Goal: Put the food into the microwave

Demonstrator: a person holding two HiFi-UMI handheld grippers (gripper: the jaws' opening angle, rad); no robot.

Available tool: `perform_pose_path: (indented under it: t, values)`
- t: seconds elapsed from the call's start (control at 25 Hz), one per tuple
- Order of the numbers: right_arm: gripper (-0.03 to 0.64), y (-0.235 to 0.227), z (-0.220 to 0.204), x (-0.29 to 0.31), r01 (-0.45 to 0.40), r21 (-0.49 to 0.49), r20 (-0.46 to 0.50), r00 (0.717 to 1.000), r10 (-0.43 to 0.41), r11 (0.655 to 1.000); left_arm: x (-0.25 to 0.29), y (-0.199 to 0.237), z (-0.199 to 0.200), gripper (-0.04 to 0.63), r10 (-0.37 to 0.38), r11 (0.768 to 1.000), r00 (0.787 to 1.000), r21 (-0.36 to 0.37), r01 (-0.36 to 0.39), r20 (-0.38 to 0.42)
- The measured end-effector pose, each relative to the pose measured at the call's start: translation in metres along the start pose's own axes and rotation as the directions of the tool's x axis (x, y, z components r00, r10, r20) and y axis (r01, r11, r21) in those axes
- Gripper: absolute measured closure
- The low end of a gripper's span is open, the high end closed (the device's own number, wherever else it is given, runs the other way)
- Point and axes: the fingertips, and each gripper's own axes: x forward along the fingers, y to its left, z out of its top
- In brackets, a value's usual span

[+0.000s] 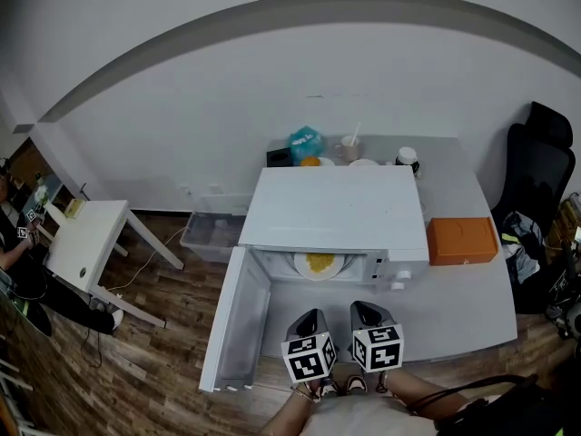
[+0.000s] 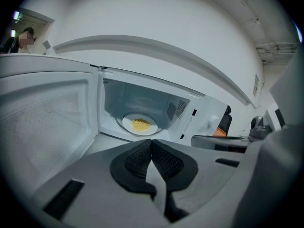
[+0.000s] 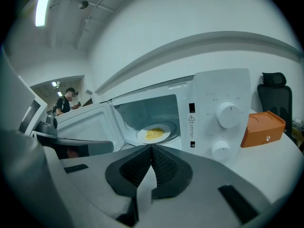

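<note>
A white microwave [image 1: 338, 209] stands on the grey table [image 1: 472, 307], and its door [image 1: 238, 325] hangs open to the left. Inside on the turntable rests a white plate [image 1: 319, 265] [image 2: 139, 124] [image 3: 154, 134] of yellow food [image 1: 320, 262] [image 2: 140, 124] [image 3: 153, 133]. Both grippers hover side by side in front of the opening, clear of it. My left gripper [image 1: 311, 320] [image 2: 151, 146] is shut with nothing between its pads. My right gripper [image 1: 365, 312] [image 3: 151, 152] is shut and empty too.
An orange box [image 1: 462, 241] [image 3: 262, 127] lies right of the microwave. Behind it stand cups [image 1: 349, 148], a blue bag [image 1: 306, 142] and a jar [image 1: 408, 159]. A black chair [image 1: 541, 166] is at right, a white side table [image 1: 86, 243] at left, a clear bin [image 1: 210, 234] on the floor.
</note>
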Motion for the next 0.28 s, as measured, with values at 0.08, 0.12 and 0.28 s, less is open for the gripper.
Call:
perform_pose_path:
  t: [0.08,0.12,0.28]
  values:
    - [0.601,-0.0015,0.0001,0.0000,0.003,-0.002,-0.003,1.000,-0.003,1.000,0.0004,0.0003,0.0014,0.591,0.002,1.000,1.000,0.000,-0.002,0.001]
    - [0.601,-0.0020,0.0000,0.0001,0.005,-0.003,-0.004,1.000,-0.005,1.000,0.0006,0.0008,0.0023,0.591,0.003,1.000,1.000,0.000,-0.003,0.002]
    - [0.601,-0.0040,-0.0006,0.0008,0.009,-0.001,-0.007,1.000,-0.009,1.000,0.0024,0.0028,0.0039,0.591,0.009,1.000,1.000,-0.002,-0.009,0.004]
